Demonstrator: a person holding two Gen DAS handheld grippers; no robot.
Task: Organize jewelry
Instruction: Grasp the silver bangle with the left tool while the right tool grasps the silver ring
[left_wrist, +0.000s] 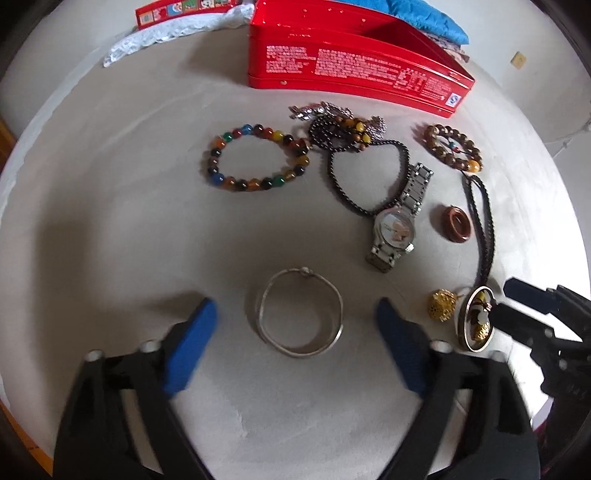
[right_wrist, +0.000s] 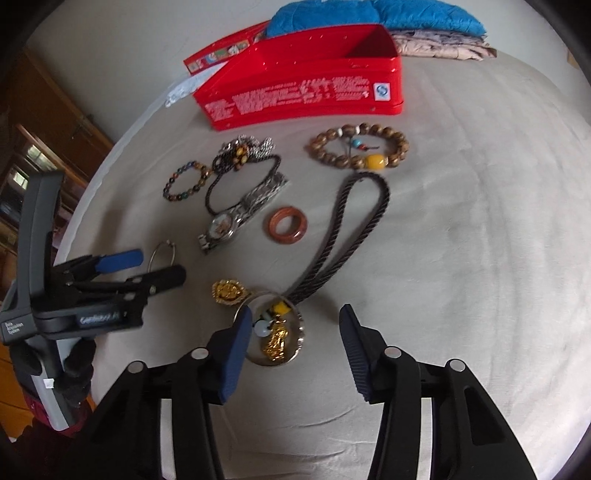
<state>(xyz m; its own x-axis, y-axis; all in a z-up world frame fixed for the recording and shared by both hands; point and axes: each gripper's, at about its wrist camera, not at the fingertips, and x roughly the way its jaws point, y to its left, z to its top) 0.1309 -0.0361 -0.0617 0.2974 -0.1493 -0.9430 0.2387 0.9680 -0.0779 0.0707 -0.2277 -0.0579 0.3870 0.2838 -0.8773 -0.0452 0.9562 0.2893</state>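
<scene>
Silver bangle (left_wrist: 300, 313) lies between the left gripper's (left_wrist: 297, 341) spread jaws; right gripper (right_wrist: 295, 345) likewise spread.

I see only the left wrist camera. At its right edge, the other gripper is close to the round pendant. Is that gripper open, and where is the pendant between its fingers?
Observer: The right gripper is open. The round pendant lies off-centre, by its left finger, whose pad overlaps the pendant's rim in the right wrist view.
Operator: Is the cord between the fingers too?
Observer: No. The black cord runs away from the pendant and loops just below the wooden bead bracelet.
Operator: And the gold charm?
Observer: The gold charm lies outside the fingers, left of the pendant, toward the left gripper.
</scene>
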